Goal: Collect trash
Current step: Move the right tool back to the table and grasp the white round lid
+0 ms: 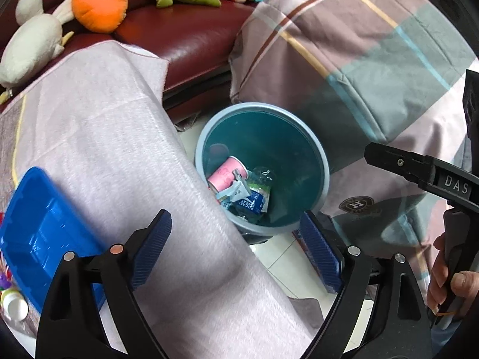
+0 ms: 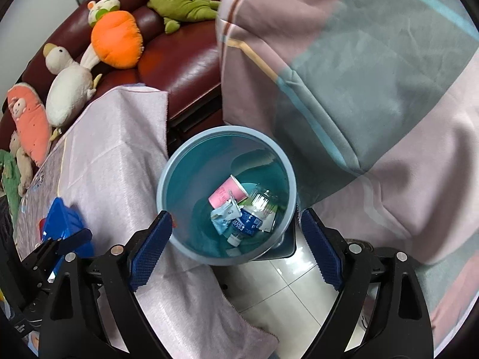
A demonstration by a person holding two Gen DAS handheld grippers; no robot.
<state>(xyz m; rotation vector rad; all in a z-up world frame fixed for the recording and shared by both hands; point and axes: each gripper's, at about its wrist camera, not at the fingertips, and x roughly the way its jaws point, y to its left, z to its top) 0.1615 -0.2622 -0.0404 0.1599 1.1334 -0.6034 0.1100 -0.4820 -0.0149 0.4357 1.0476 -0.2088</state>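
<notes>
A light-blue round bin (image 1: 321, 161) (image 2: 163, 179) stands on the tiled floor between a cloth-covered table and a bed. Inside lie a pink paper cup (image 1: 227, 175) (image 2: 226, 193), a crushed clear bottle with a blue label (image 1: 254, 202) (image 2: 250, 223) and a crumpled pale-blue wrapper (image 1: 235, 191) (image 2: 223, 217). My left gripper (image 1: 236, 245) hangs open over the table edge beside the bin, nothing between its blue pads. My right gripper (image 2: 236, 246) is open above the bin's near rim, also with nothing in it; its black body (image 1: 419, 167) shows at the right of the left wrist view.
A pink-white cloth (image 1: 119, 137) (image 2: 119, 149) drapes the table at left, with a blue plastic tray (image 1: 39, 233) (image 2: 64, 227) on it. A striped quilt (image 1: 359, 59) (image 2: 359, 89) hangs at right. Plush toys (image 2: 116, 39) sit on the dark red sofa (image 1: 185, 30). A hand (image 1: 452, 287) grips the right tool.
</notes>
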